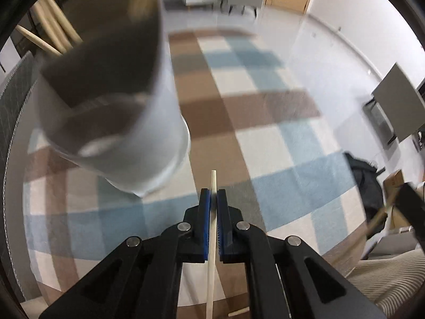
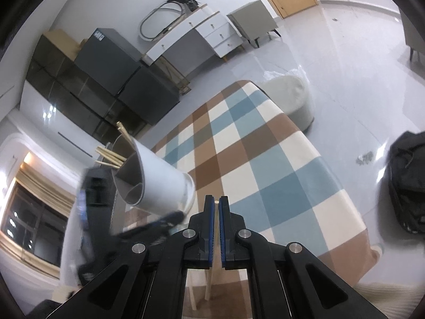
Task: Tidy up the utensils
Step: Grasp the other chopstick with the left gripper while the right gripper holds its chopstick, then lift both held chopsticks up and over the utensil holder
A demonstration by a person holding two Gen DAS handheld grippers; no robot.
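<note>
- Chopstick [image 1: 212, 228]: a pale wooden stick runs lengthwise between my left gripper [image 1: 213, 195] pads, its tip poking out past the fingertips; my left jaws are closed tight on it.
- A second chopstick [image 2: 217, 212] sits in my right gripper [image 2: 216, 201]; only its pale tip shows in the narrow slot between the blue pads, and those jaws are clamped closed on it too.
- The white holder [image 1: 148, 122] stands on the checked cloth [image 1: 265, 143], just ahead and to the left of my left fingertips, blurred in the left wrist view.
- Its dark inside is split by a divider; more wooden sticks [image 1: 53, 32] stick out of the far compartment, leaning away.
- From the right wrist view the same holder [image 2: 164, 178] is left of my right fingers, with sticks [image 2: 111, 156] fanning from its top.
- My left gripper shows there as a blurred black shape [image 2: 93, 212] just beside the holder's near side.
- A short wooden piece [image 1: 239, 312] lies on the cloth below my left gripper; I cannot tell what it is.
- A dark bag [image 2: 406, 180] lies on the floor, well apart to the right.
</note>
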